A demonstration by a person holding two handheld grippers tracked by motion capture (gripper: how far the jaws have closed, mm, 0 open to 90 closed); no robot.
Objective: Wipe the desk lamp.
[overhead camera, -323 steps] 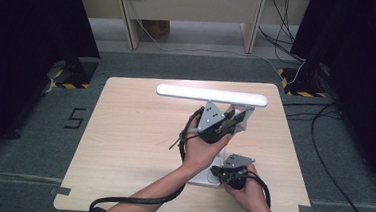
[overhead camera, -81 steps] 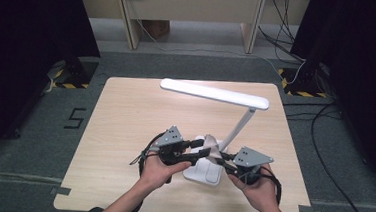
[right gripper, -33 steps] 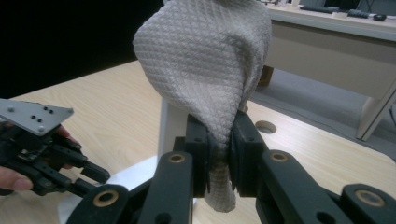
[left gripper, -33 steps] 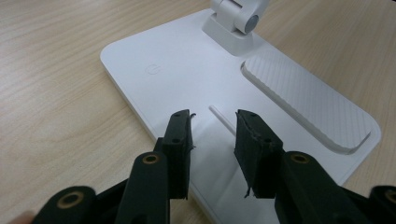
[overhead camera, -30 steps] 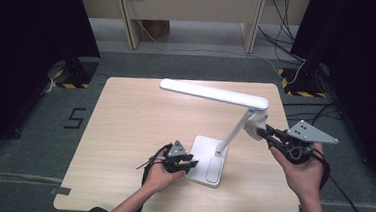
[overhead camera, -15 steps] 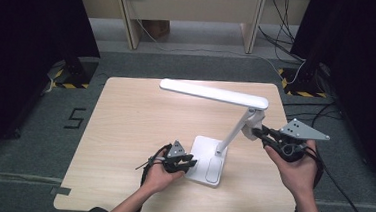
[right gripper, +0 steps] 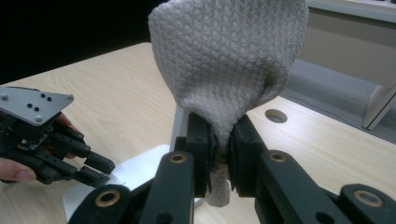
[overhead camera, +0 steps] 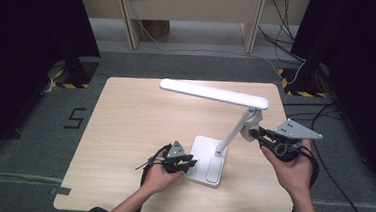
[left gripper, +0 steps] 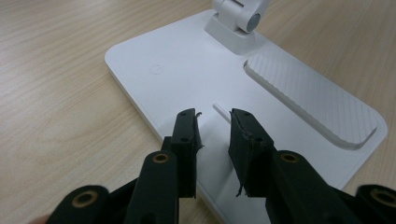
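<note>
A grey cloth (right gripper: 229,60) is pinched between the right gripper (right gripper: 223,140) jaws and held against the lamp arm (overhead camera: 234,132), probably touching it. The left gripper (left gripper: 214,122), jaws just narrowed with nothing between, is pressed on the lamp base (left gripper: 187,70).

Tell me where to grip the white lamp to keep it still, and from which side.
Grip the flat base at its near-left edge, coming in low from the person's side, where the left hand-held gripper already rests. The base is thin, wide and flat on the table, so jaws can likely pinch its rim away from the arm.
</note>
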